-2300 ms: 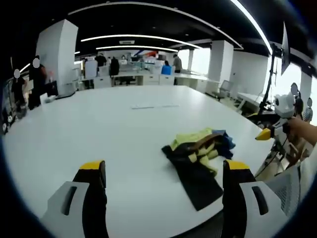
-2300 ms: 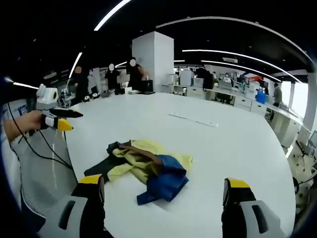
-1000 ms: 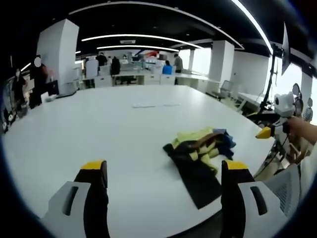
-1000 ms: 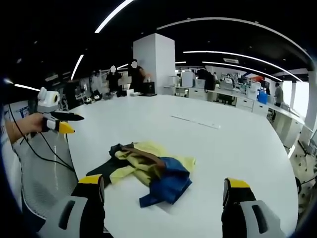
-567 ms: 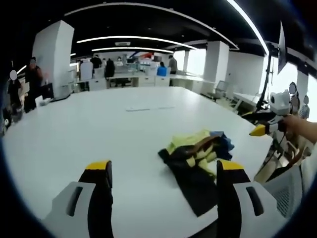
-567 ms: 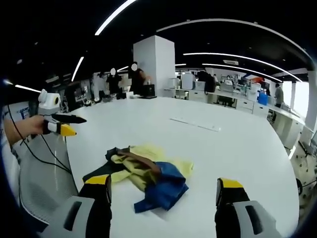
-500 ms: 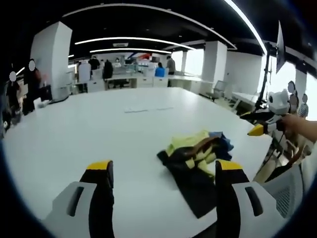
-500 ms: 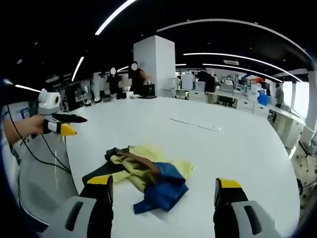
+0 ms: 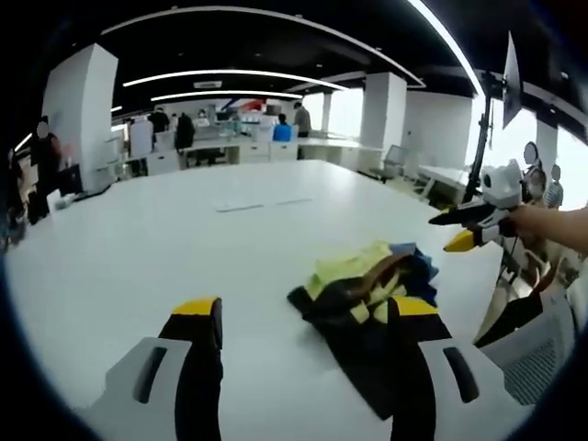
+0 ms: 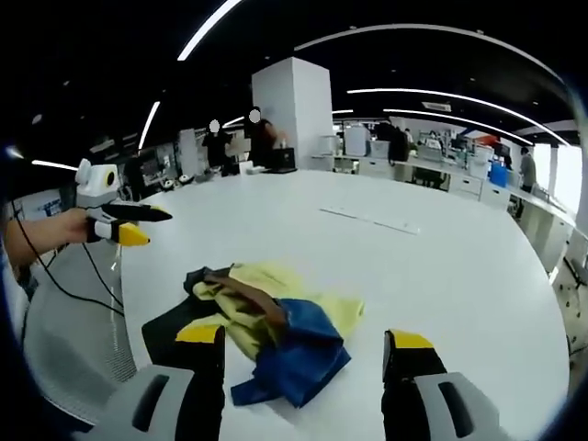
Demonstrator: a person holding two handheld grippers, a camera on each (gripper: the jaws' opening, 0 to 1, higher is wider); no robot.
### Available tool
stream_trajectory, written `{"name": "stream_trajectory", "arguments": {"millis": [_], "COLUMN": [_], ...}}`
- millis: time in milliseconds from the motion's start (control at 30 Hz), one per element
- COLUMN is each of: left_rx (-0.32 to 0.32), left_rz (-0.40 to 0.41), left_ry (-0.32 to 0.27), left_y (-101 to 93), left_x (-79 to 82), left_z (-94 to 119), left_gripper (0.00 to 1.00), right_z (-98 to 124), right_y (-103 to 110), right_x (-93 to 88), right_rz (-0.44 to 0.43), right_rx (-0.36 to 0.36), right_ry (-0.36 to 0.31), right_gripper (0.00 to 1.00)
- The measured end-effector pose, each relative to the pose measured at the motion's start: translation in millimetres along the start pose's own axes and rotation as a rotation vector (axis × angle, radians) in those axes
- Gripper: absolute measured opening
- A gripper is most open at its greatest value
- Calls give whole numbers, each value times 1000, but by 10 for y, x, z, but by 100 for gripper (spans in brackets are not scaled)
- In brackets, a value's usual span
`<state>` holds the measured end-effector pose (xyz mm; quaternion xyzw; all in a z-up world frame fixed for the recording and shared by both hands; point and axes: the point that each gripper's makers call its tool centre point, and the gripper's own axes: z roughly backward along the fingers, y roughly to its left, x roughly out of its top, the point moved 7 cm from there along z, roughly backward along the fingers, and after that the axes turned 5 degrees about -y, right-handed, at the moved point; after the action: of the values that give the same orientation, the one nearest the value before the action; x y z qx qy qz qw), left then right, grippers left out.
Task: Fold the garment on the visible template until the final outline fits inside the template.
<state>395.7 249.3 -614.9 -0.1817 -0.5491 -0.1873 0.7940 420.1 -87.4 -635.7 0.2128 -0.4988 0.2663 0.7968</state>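
Note:
A crumpled garment in yellow, black, brown and blue (image 9: 363,285) (image 10: 266,326) lies in a heap on the white table (image 9: 184,239) (image 10: 441,266) near its edge. My left gripper (image 9: 303,317) is open above the table, its right jaw just in front of the heap's black part. My right gripper (image 10: 299,344) is open too, with the blue and yellow folds showing between its jaws. The right gripper (image 9: 464,230) comes in from the right of the left gripper view, held by a hand. The left gripper (image 10: 119,225) shows at the left of the right gripper view.
A thin strip (image 9: 253,203) (image 10: 372,220) lies on the table far beyond the garment. Desks, a white pillar (image 10: 294,115) and people stand in the office behind. A grey mesh chair (image 10: 73,340) sits by the table edge.
Both views have come closer to the garment and dipped a little. The jaws of both grippers stand slightly nearer together. The garment itself has not moved.

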Motion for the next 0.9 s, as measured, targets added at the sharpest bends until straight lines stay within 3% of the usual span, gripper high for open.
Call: {"name": "stream_trajectory", "arguments": {"millis": [267, 900], "left_rx": [-62, -176], "left_rz": [-13, -99], "left_ry": [16, 148], "left_y": [-86, -60], "left_x": [-111, -403], "left_z": [-264, -722], "left_gripper": [56, 36], "right_z": [-115, -349], "right_y": [-99, -174], "right_x": [-76, -188], "right_rz": [37, 94], "right_rx": [-3, 53], "right_ry": [22, 75], "right_gripper": [53, 31]}}
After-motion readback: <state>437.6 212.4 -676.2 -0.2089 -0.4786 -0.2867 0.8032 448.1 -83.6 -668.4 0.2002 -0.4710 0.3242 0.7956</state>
